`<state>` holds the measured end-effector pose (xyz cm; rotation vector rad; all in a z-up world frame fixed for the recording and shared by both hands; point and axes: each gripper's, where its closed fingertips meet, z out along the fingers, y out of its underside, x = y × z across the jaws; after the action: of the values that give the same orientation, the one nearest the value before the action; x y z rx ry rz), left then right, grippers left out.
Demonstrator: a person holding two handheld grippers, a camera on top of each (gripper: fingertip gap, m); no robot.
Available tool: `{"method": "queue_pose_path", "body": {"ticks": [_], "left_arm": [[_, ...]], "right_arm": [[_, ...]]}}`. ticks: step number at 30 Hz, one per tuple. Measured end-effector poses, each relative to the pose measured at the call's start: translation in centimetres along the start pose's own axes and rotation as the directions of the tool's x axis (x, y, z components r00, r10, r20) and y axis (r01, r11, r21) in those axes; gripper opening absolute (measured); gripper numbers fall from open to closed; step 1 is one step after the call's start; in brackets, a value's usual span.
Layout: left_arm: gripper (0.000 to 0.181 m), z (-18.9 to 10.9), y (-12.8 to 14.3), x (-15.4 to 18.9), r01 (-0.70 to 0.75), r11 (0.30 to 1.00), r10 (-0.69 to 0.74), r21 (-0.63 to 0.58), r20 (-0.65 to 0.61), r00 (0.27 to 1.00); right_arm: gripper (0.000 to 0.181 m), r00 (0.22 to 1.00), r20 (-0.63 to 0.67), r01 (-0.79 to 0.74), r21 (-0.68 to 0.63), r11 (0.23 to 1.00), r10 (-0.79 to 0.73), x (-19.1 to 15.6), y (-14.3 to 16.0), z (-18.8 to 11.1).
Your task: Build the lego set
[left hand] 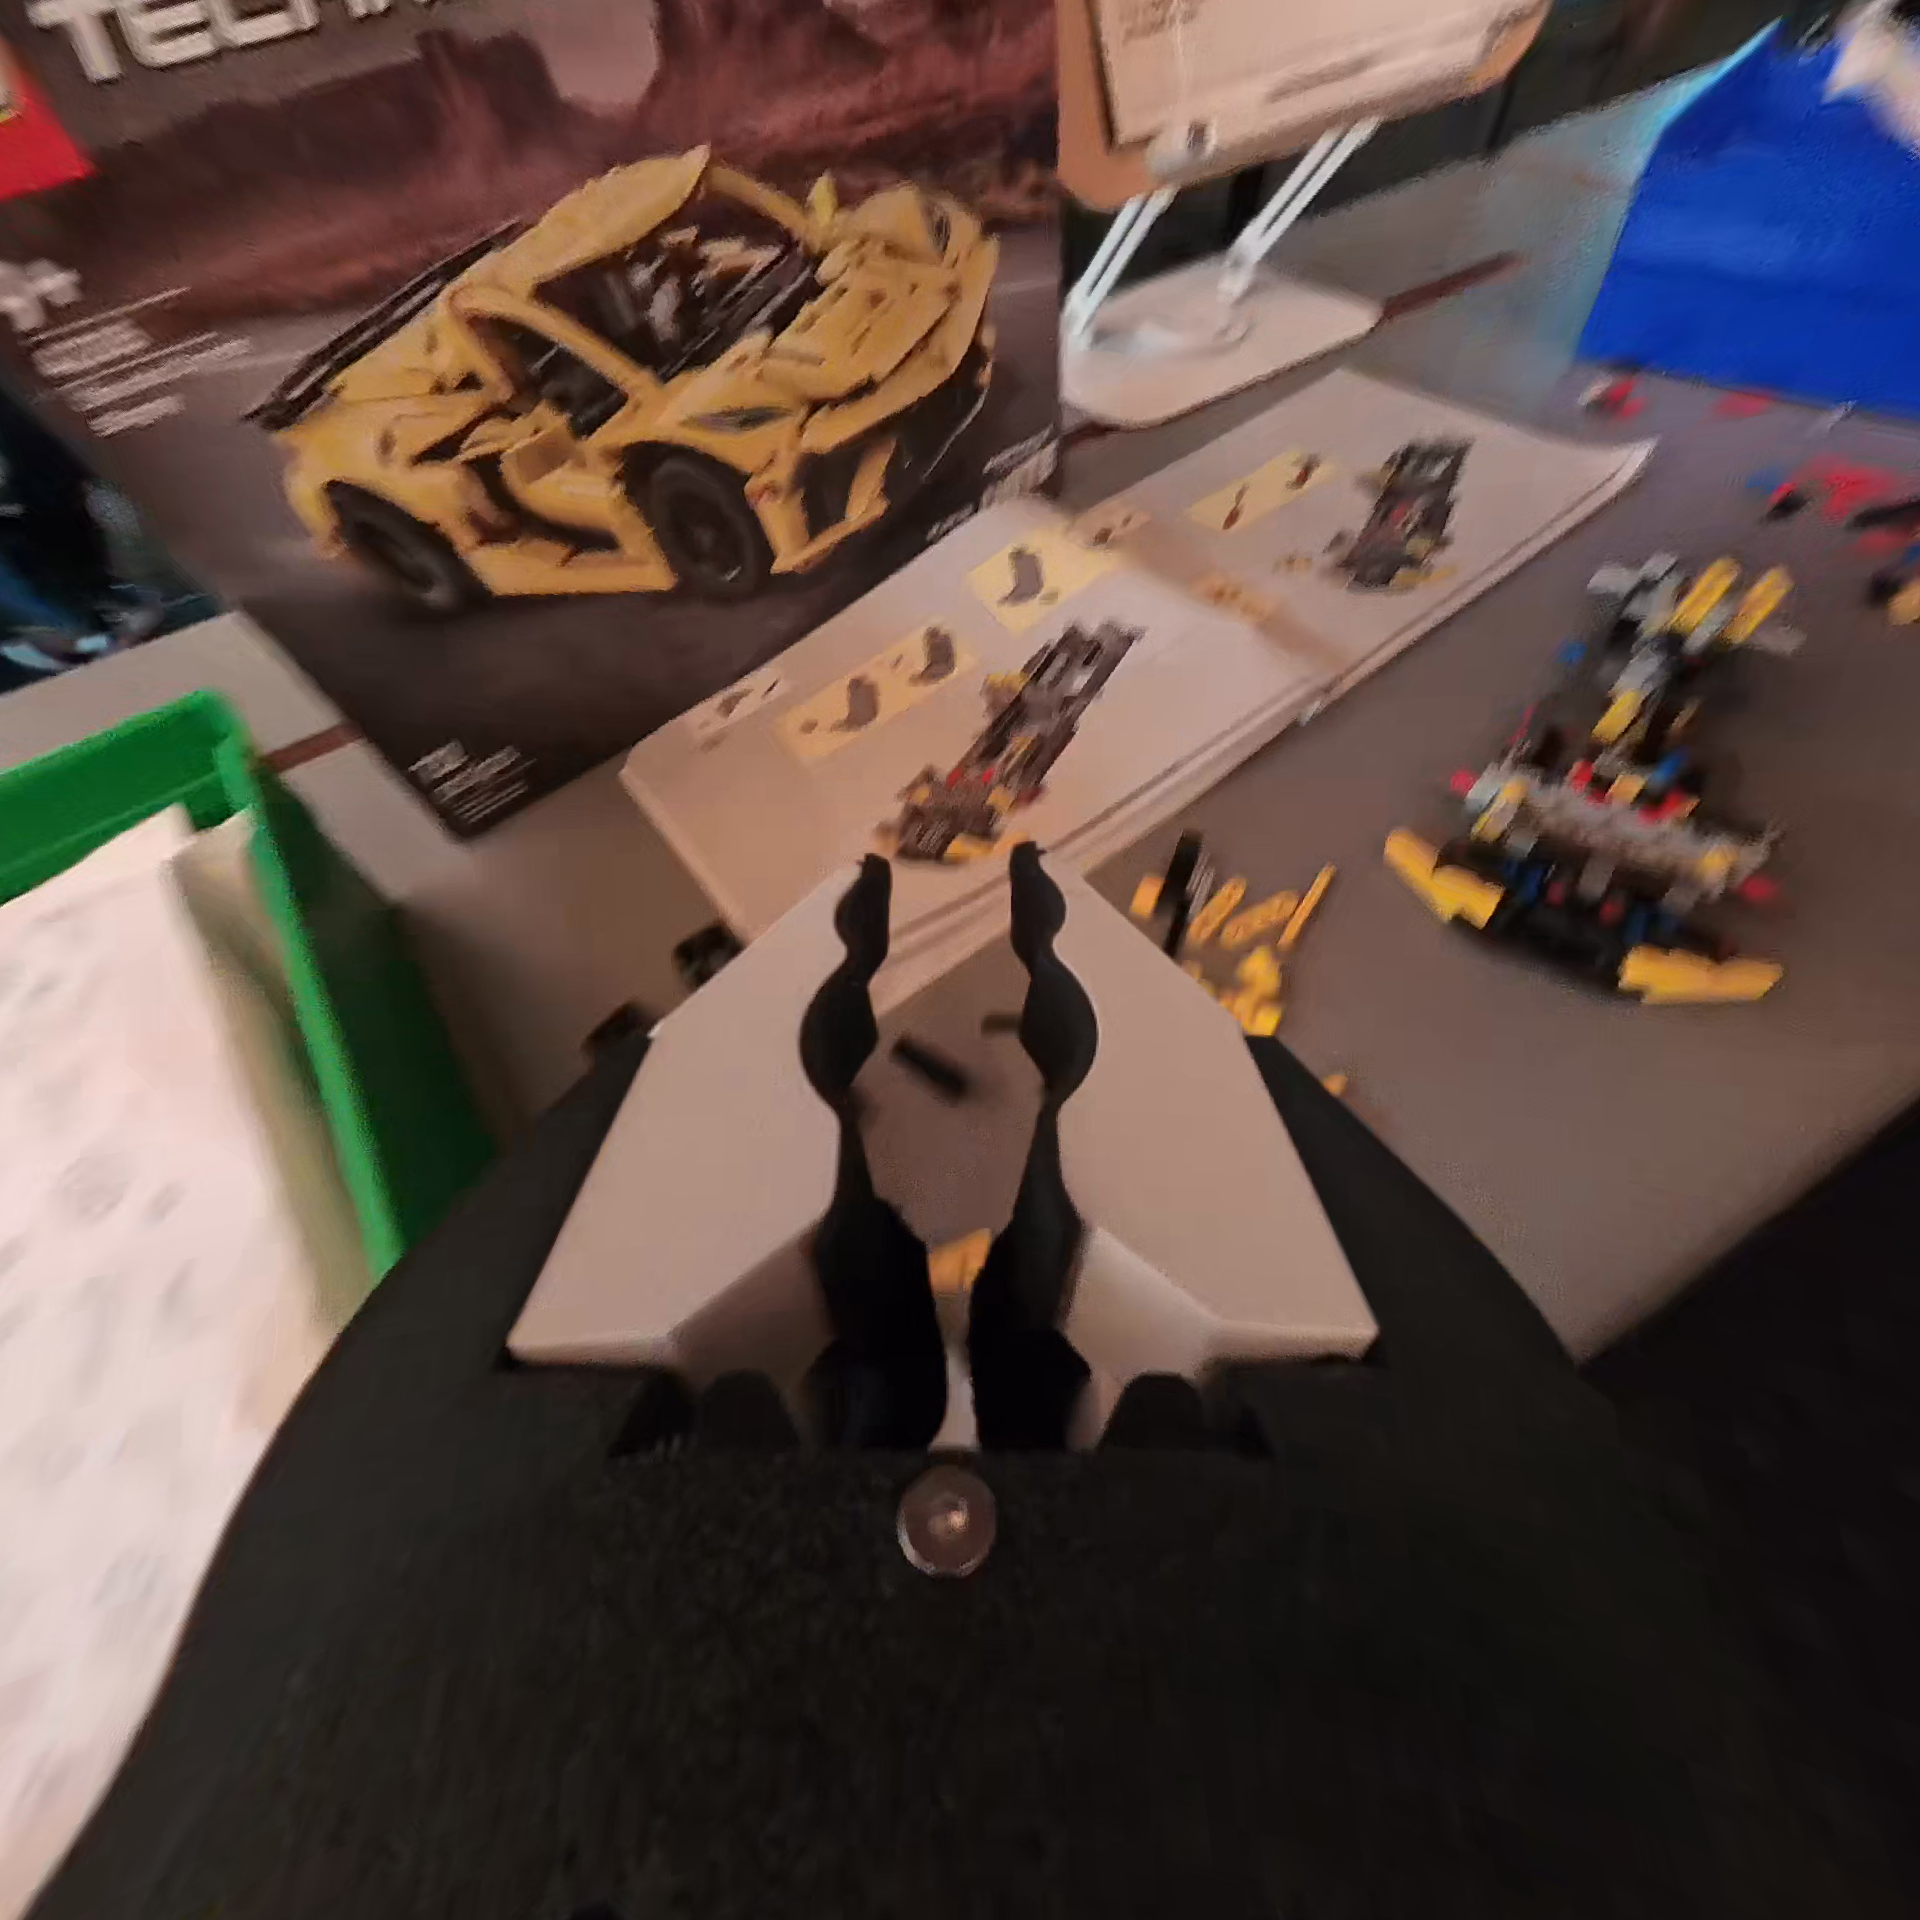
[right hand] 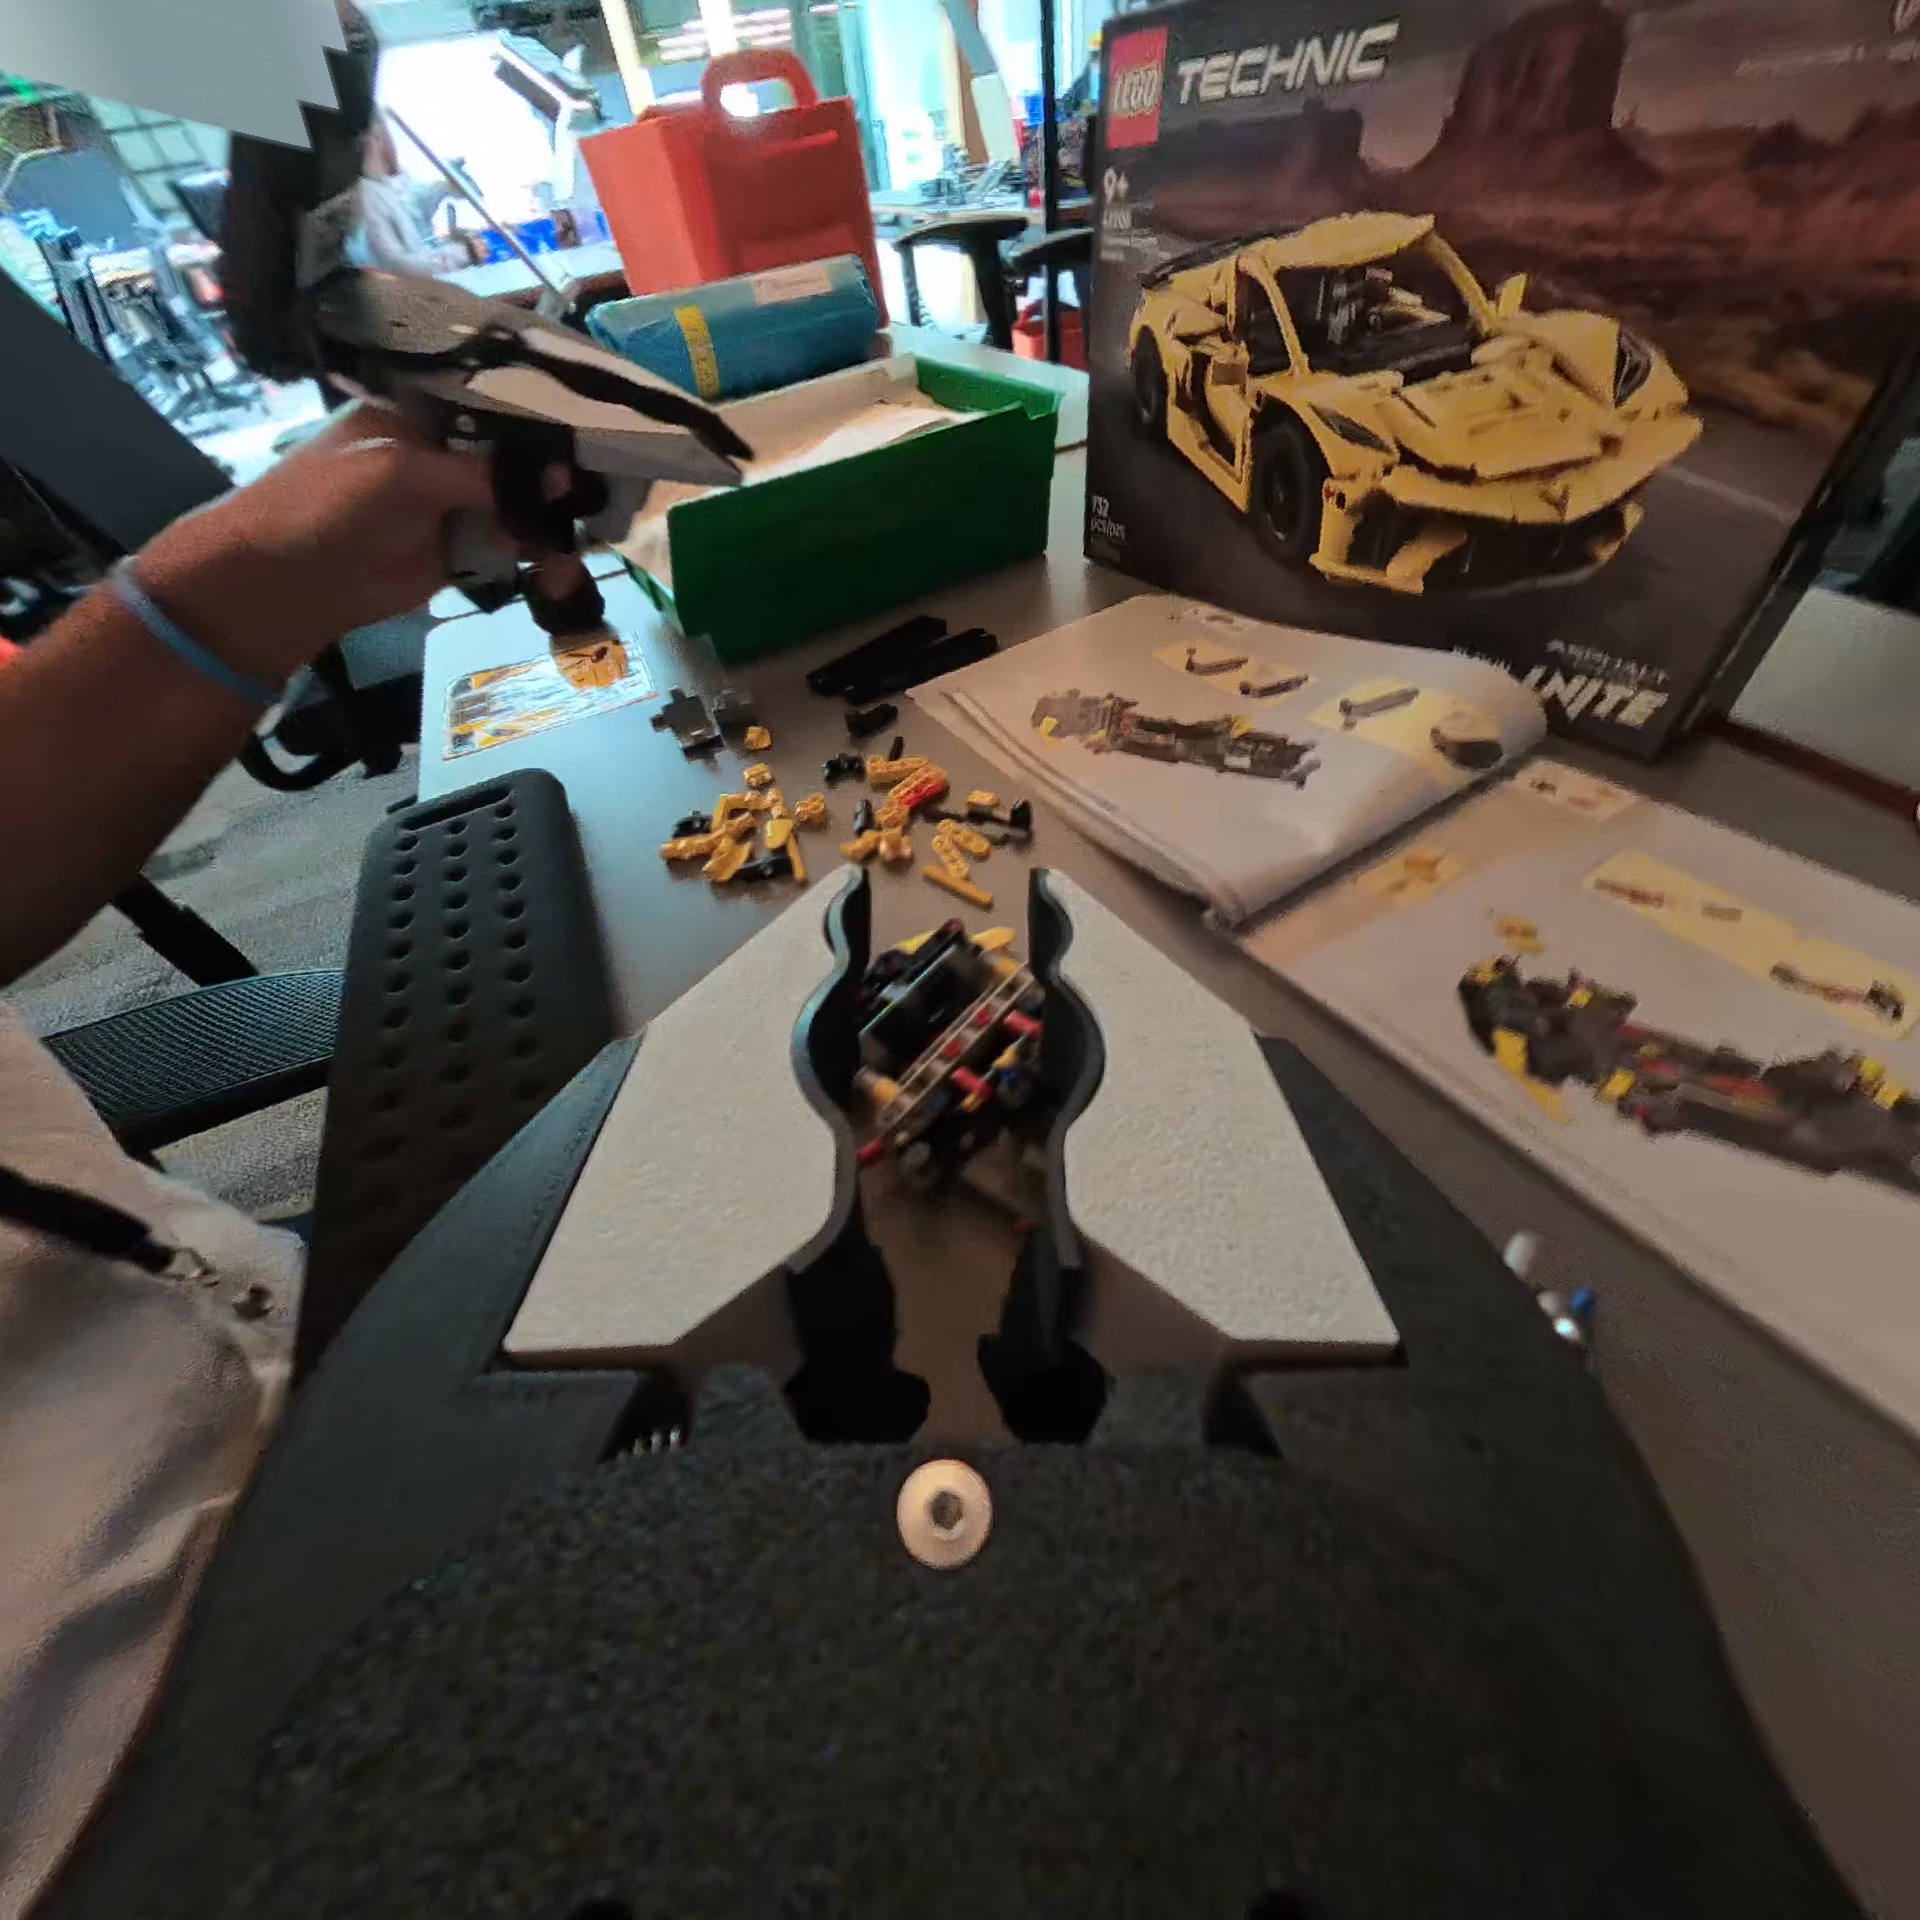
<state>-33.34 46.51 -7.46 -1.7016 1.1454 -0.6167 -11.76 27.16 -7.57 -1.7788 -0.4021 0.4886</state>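
Lego chassis [right hand: 951,1049] sits between right gripper [right hand: 948,894] fingers, seemingly ungripped; left gripper [left hand: 951,868] part-open, empty; light, fragile assembly, best gripped across rigid side beams.

Dim, motion-blurred left view; edges warped

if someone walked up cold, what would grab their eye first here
Most likely the big set box with the yellow car on it, standing at the back of the table behind the open instruction booklet. Next, the half-built chassis framed between the fingers of the right gripper, with loose yellow and black pieces scattered just beyond. The left gripper hangs raised near the green bin.
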Motion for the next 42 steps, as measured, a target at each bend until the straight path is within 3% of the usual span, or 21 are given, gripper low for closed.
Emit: {"method": "queue_pose_path", "body": {"ticks": [3, 7, 13, 16, 19, 24, 26, 28, 32, 34, 37, 39, 42], "left_arm": [[0.02, -3.9, 5.0, -1.3, 0.025, 0.991, -0.004, -0.129, 0.16, 0.987], [0.028, -5.9, 12.0, -1.1, 0.179, 0.926, -0.126, -0.331, 0.177, 0.976], [0.028, -4.6, 14.8, -1.7, 0.358, 0.863, -0.306, -0.356, 0.195, 0.932], [0.028, -3.6, 15.9, -2.2, 0.378, 0.847, -0.316, -0.373, 0.217, 0.924], [0.008, -3.0, 16.8, -2.1, 0.389, 0.83, -0.328, -0.399, 0.214, 0.92], [0.003, -4.2, 15.6, -2.6, 0.338, 0.853, -0.25, -0.398, 0.257, 0.934], [0.003, -4.8, 13.4, -2.5, 0.295, 0.882, -0.217, -0.367, 0.24, 0.946], [0.003, -4.1, 10.0, -0.6, 0.219, 0.928, -0.189, -0.3, 0.125, 0.974], [0.003, 0.6, 5.3, 7.2, -0.04, 0.962, -0.006, -0.271, -0.164, 0.986], [0.002, 3.6, 4.0, 12.9, -0.179, 0.951, 0.096, -0.25, -0.313, 0.945], [0.002, 7.3, 2.1, 21.6, -0.227, 0.951, 0.097, -0.207, -0.498, 0.862], [0.002, 9.7, 2.1, 25.6, -0.284, 0.934, 0.126, -0.216, -0.544, 0.829], [0.002, 12.6, 2.5, 27.8, -0.377, 0.897, 0.206, -0.229, -0.54, 0.816]], "right_arm": [[0.029, 0.999, -0.023, -0.037, 0.013, 0.999, 0.037, -1.9, 2.0, -0.3], [0.026, 0.998, 0.025, -0.056, 0.012, 0.998, 0.055, -3.1, 3.3, 0.6], [0.025, 0.993, 0.117, -0.029, -0.019, 0.999, 0.031, -4.7, 3.0, 2.5], [0.024, 0.993, 0.114, -0.008, -0.014, 1.0, 0.01, -5.1, 3.1, 2.6], [0.024, 0.997, 0.081, 0.0, -0.008, 1.0, 0.0, -4.7, 3.7, 1.9], [0.023, 0.999, -0.048, -0.026, 0.021, 0.999, 0.027, -2.0, 4.5, -0.7], [0.023, 0.993, -0.116, -0.026, 0.014, 1.0, 0.028, -0.6, 5.0, -1.9], [0.023, 0.989, -0.147, -0.027, 0.029, 0.999, 0.031, 0.1, 4.9, -2.9], [0.023, 0.98, -0.195, -0.028, 0.012, 1.0, 0.03, 1.3, 4.9, -4.4], [0.023, 0.975, -0.222, -0.022, 0.02, 1.0, 0.025, 1.6, 4.6, -5.4], [0.023, 0.964, -0.265, -0.024, 0.035, 0.999, 0.032, 1.9, 4.6, -7.3], [0.023, 0.954, -0.297, -0.034, 0.038, 0.999, 0.043, 2.1, 4.9, -8.9], [0.023, 0.939, -0.339, -0.048, 0.024, 0.999, 0.053, 2.3, 5.5, -11.5]]}}
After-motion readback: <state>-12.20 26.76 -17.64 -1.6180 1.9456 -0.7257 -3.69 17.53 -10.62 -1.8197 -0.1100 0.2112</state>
